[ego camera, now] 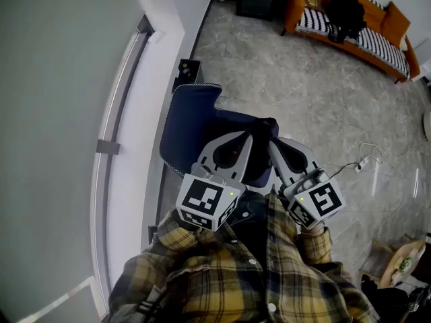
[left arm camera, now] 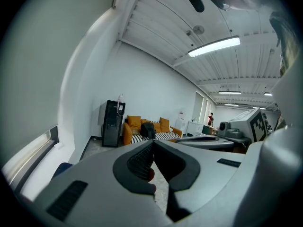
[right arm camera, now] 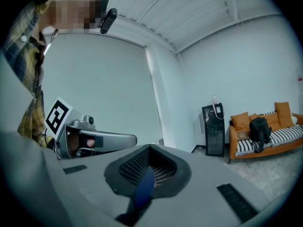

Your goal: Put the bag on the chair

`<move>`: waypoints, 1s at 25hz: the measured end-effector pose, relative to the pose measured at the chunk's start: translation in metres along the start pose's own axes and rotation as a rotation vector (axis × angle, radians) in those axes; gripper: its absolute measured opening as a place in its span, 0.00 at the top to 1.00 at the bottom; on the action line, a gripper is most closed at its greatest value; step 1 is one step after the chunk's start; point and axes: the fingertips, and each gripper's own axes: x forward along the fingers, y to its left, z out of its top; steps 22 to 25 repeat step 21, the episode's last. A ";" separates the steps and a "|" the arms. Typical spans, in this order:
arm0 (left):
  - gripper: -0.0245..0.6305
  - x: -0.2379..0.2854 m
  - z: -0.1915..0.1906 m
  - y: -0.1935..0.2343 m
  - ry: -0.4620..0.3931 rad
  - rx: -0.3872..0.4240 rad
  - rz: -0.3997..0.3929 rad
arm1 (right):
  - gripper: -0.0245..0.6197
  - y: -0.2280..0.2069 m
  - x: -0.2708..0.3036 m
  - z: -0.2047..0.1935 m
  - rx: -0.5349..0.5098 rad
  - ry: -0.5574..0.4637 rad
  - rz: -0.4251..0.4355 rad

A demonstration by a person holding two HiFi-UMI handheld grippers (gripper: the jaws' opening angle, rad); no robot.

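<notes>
Room's far sofa point(ego camera: 385, 44) holds the bag point(ego camera: 345, 13), well apart from left gripper point(ego camera: 254, 137) and right gripper point(ego camera: 273, 140), both clenched empty.

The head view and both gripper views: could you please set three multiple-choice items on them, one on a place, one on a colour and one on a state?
1. Where does the black bag lie?
A on the orange sofa
B on the floor
C on a desk

2. What colour is the chair below the grippers?
A orange
B dark blue
C white

3. How do the jaws of the left gripper and the right gripper stand?
A both open
B both shut and empty
C both shut on the bag

Answers:
1 A, the bag sits on the sofa's striped seat at the far end of the room.
2 B, its back and seat show dark blue in the head view.
3 B, each gripper view shows the jaws together with nothing held.
</notes>
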 end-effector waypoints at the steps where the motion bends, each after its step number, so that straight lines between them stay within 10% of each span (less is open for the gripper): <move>1: 0.93 0.001 0.002 0.000 -0.002 0.007 -0.001 | 0.94 0.000 0.000 -0.001 -0.004 0.004 0.002; 25: 0.93 0.012 -0.012 -0.002 0.048 0.116 -0.064 | 0.94 -0.009 0.005 -0.009 0.001 0.033 0.010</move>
